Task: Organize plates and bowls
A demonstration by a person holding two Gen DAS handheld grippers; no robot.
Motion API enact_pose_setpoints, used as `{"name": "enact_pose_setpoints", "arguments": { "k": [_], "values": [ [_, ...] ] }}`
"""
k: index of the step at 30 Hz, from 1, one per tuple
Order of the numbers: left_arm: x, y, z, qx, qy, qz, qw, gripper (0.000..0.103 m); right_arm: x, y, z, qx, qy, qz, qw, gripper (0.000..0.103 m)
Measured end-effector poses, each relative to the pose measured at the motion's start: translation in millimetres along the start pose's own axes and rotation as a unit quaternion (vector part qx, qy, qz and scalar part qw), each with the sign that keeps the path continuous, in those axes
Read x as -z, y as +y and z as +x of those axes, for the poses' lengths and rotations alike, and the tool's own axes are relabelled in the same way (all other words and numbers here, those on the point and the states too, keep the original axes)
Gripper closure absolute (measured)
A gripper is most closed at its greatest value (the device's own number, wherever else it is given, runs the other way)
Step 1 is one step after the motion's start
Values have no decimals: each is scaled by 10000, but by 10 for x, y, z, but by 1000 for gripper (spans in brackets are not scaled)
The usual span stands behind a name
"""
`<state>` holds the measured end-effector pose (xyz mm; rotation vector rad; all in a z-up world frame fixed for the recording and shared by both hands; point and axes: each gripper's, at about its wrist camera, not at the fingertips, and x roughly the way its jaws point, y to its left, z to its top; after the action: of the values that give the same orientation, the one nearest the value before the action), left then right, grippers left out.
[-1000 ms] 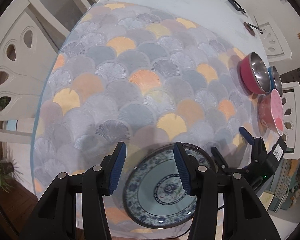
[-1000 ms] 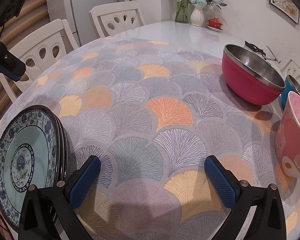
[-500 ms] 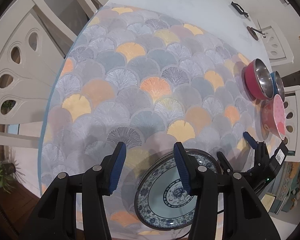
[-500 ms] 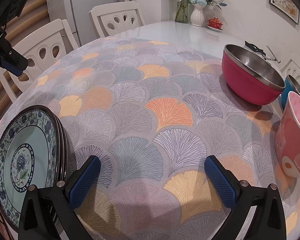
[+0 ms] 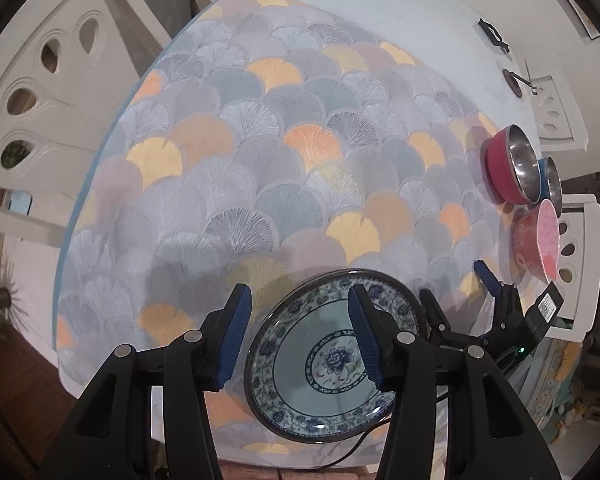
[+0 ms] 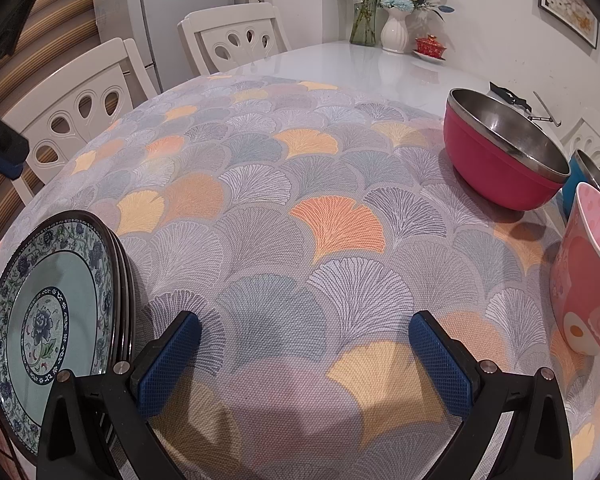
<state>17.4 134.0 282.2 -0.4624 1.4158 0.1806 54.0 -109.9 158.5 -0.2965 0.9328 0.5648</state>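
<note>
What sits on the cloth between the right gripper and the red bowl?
Nothing visible. Only bare patterned cloth lies between the open right gripper and the red bowl; the pink bowl stands off to the side.

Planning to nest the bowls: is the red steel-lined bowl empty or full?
Empty. The right wrist view looks into the red bowl and shows only bare, shiny steel lining, with nothing inside the part that is visible.

Left steep overhead, right low oblique; shared plates [image 5: 320,360].
</note>
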Motion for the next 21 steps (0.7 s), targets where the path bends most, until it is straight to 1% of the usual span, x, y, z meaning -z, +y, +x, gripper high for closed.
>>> {"name": "enact_pose_setpoints", "arguments": {
  "k": [7,17,21],
  "values": [
    [109,48,-63,-77,-72,-52,9999,55,0,0,1,0,-2,0,10000,0],
    [193,158,-56,-160,12,100,9998,55,1,-1,2,0,-7,1,10000,0],
    [176,232,-34,-124,45,52,9999,55,2,2,1,-1,-8,7,10000,0]
  ]
}}
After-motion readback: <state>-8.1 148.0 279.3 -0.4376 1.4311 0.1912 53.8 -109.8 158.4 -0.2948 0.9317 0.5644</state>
